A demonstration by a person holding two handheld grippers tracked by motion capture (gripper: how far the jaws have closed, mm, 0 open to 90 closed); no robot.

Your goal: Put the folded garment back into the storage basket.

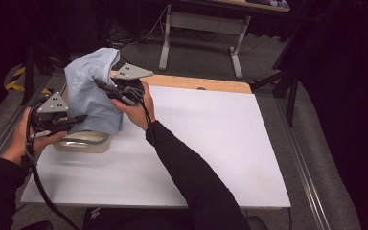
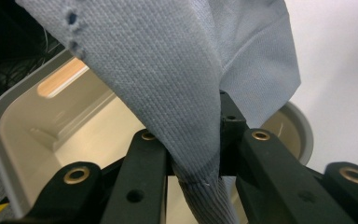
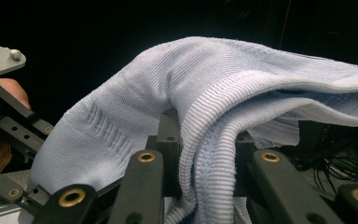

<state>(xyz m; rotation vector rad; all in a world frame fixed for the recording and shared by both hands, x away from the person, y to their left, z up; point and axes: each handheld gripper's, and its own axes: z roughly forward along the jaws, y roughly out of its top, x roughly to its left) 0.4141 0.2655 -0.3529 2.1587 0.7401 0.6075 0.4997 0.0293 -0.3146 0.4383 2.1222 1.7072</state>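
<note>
Both grippers clamp the same light blue garment (image 1: 93, 93), holding it up off the table. The left gripper (image 1: 79, 118) pinches its lower edge; straight beneath those jaws sits the beige bin (image 2: 23, 135), open side up. The right gripper (image 1: 106, 88) grips the ribbed hem (image 3: 209, 154) higher and farther from the person, so the cloth's long axis slants up from left gripper to right. The left one is nearer the bin, so the drop likely starts there.
</note>
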